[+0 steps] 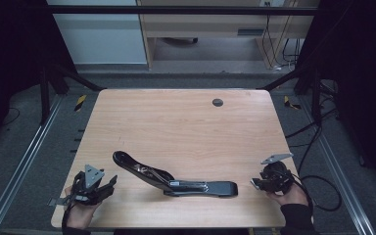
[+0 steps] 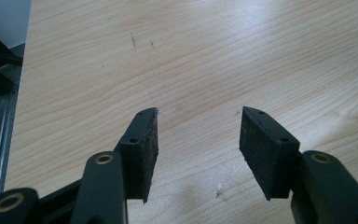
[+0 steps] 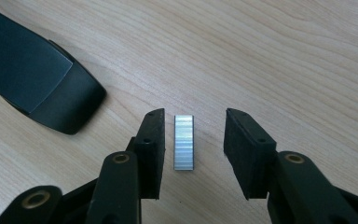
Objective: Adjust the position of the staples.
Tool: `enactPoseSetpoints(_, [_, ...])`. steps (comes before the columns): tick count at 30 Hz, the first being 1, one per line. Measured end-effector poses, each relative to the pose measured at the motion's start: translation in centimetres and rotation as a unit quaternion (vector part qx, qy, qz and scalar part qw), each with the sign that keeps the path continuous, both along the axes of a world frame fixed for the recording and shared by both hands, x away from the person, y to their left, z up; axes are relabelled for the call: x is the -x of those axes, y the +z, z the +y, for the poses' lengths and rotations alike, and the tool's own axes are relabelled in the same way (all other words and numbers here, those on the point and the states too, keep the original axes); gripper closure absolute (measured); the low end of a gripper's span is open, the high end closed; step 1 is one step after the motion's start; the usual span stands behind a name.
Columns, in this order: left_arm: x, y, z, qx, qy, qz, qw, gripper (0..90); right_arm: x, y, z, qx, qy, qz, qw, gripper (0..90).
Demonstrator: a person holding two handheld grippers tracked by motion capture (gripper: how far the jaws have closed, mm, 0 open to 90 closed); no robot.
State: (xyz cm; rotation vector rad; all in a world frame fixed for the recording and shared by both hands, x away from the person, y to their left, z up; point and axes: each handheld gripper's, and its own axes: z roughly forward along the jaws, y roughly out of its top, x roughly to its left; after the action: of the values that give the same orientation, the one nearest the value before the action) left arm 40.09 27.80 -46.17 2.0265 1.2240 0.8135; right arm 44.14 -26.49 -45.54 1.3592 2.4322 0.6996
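- Staple strip (image 3: 184,142): a short bar of glued silver staples, lying flat on the wooden table (image 1: 186,122) between the jaws of my right gripper (image 3: 193,140), nearer the left pad (image 3: 154,144) and, as far as I can tell, touching neither.
- Right gripper (image 1: 260,184), state: released; the jaws stand apart around the strip, nothing clamped.
- Handling, as I judge it: the strip is very light and stiff along its length, but brittle at the glue lines, so a hard squeeze or a twist may snap it into pieces. Its metal faces look smooth and likely slippery.
- Where I would take hold: across the two long sides, at mid-length, pads square to the strip, with gentle pressure; it lies low on the table, so the pad tips must come right down to the wood.
- Stapler (image 1: 176,178): black, opened out flat, its magazine rail exposed, lying across the near middle of the table; its rounded end (image 3: 32,74) lies near the strip, apart from it.
- Left gripper (image 2: 198,149), state: released, jaws wide over bare wood, holding nothing; in the high view it (image 1: 98,188) rests at the near left corner, well apart from the stapler.
- Obstructions: none between strip and stapler; a round cable port (image 1: 218,102) sits far off.
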Motion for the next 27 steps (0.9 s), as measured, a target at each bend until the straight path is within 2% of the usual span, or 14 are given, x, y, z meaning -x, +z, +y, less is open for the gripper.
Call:
enactPoseSetpoints(2, [0.0,0.0,0.0,0.000,0.000,0.001,1.0000,46.4,-0.1,0.1,0.1,0.003,0.000,0.008,1.0000,54.6])
enactPoseSetpoints(5, [0.0,0.0,0.0,-0.002,0.000,0.001,1.0000,46.4,-0.3,0.2,0.3,0.012,0.000,0.014,0.9998,55.2])
enactPoseSetpoints(8, [0.0,0.0,0.0,-0.001,-0.001,0.001,1.0000,46.4,-0.5,0.2,0.4,0.023,0.001,0.010,0.9997,55.7])
enactPoseSetpoints(10, [0.0,0.0,0.0,-0.001,-0.001,0.001,1.0000,46.4,-0.6,0.3,0.7,0.023,0.003,0.017,0.9996,56.3])
enactPoseSetpoints(13, [0.0,-0.1,0.0,-0.001,-0.001,0.002,1.0000,46.4,-0.6,0.3,1.0,0.027,0.003,0.023,0.9994,59.4])
enactPoseSetpoints(15, [0.0,-0.1,0.0,-0.002,-0.001,0.002,1.0000,46.4,-0.8,0.2,1.1,0.029,0.017,0.023,0.9992,61.8])
enactPoseSetpoints(17, [0.0,-0.1,0.0,-0.002,-0.001,0.002,1.0000,46.4,-0.9,0.1,1.2,0.030,0.019,0.030,0.9989,63.7])
enactPoseSetpoints(21, [-0.1,-0.1,0.0,-0.002,-0.002,0.003,1.0000,46.5,-1.0,-0.2,1.3,0.031,0.016,0.045,0.9984,66.4])
enactPoseSetpoints(27, [-0.1,-0.1,0.0,-0.004,-0.002,0.003,1.0000,46.5,-1.1,-0.4,1.3,0.036,0.017,0.049,0.9980,69.9])
